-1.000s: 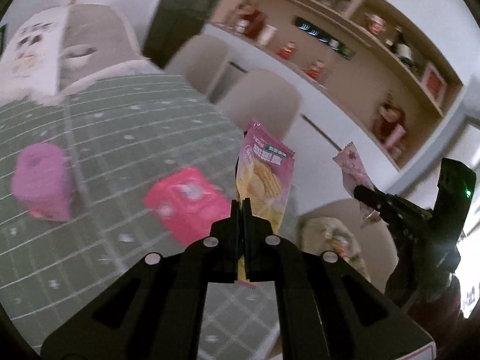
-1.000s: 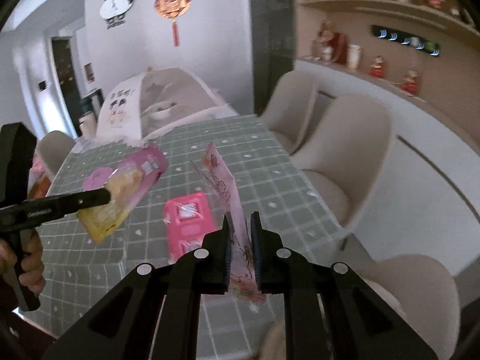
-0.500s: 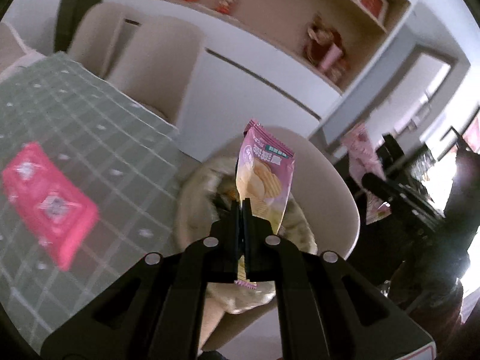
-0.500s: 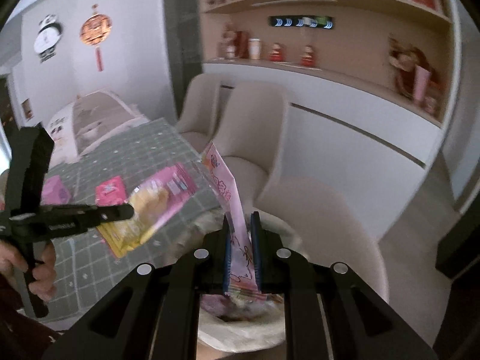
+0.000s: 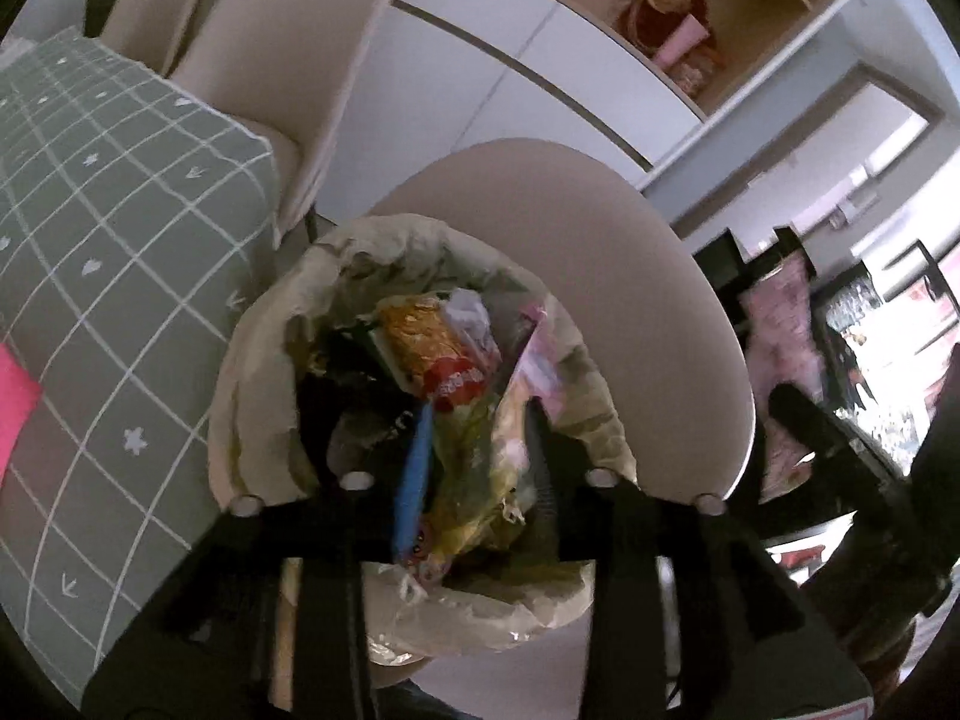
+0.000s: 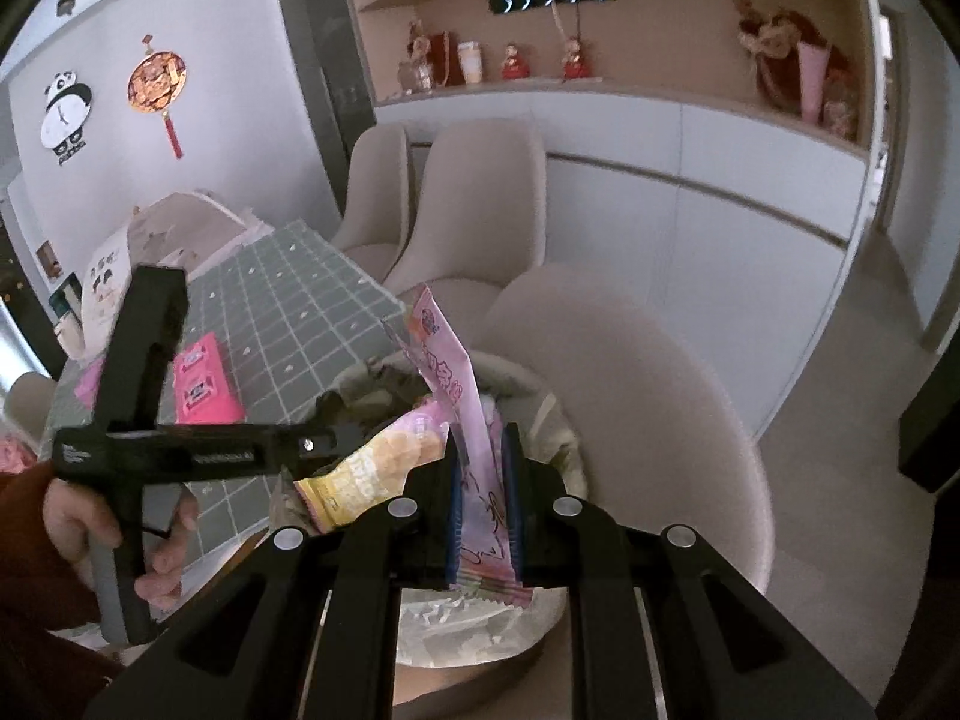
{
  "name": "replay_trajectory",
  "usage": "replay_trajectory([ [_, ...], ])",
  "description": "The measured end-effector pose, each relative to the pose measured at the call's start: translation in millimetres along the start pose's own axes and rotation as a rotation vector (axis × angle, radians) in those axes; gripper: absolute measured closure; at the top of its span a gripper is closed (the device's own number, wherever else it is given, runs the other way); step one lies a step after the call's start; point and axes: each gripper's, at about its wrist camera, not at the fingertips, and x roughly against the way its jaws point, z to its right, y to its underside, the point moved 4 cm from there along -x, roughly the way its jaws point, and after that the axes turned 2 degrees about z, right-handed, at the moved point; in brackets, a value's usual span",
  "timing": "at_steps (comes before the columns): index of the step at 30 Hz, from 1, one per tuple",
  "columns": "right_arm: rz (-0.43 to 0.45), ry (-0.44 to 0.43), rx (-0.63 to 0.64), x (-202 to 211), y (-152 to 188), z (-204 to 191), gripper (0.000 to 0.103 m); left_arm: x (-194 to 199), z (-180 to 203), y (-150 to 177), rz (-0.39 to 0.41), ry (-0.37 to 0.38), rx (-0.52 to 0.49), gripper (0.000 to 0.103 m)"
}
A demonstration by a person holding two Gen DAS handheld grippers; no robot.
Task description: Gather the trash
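Dangling wrapper [image 6: 465, 420] within right gripper [image 6: 483, 468]

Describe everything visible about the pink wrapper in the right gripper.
The pink wrapper is a long, thin, glossy plastic sachet, pale pink with printed characters and a crimped, striped bottom seal. It stands almost upright, leaning slightly left, between the fingers of the right gripper, which sit against both its sides. It hangs above the lined trash bin, beside the chip bag at the left gripper.
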Motion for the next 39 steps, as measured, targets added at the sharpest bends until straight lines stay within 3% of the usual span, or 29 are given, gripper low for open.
replay_trajectory([
  [4,-0.050,-0.065,-0.008,-29.1,5.8,-5.4,0.090,21.1,-7.8,0.8,0.027,0.015,0.043,0.065],
  [8,-0.127,-0.121,-0.024,-70.7,13.8,-14.7,0.090,57.4,-23.4,0.4,0.113,-0.047,0.075,0.065],
  [15,-0.312,-0.150,0.015,-145.7,39.4,-42.6,0.090,134.3,-66.9,24.0,0.276,-0.255,0.149,0.061],
  [20,-0.313,-0.117,0.051,-152.2,36.6,-57.9,0.088,176.5,-89.2,53.8,0.326,-0.378,0.190,0.054],
  [22,-0.288,-0.107,0.063,-144.4,33.1,-62.9,0.082,186.2,-94.8,63.7,0.326,-0.409,0.196,0.051],
  [27,-0.169,-0.070,0.100,-106.9,27.4,-68.0,0.051,198.6,-107.2,88.4,0.287,-0.411,0.200,0.051],
  [32,-0.077,-0.049,0.079,-48.6,30.9,-85.4,0.050,222.0,-107.2,116.4,0.269,-0.454,0.146,0.051],
  [39,0.054,-0.099,0.107,59.0,65.1,-166.5,0.050,298.2,-73.6,167.2,0.411,-0.547,0.007,0.051],
])
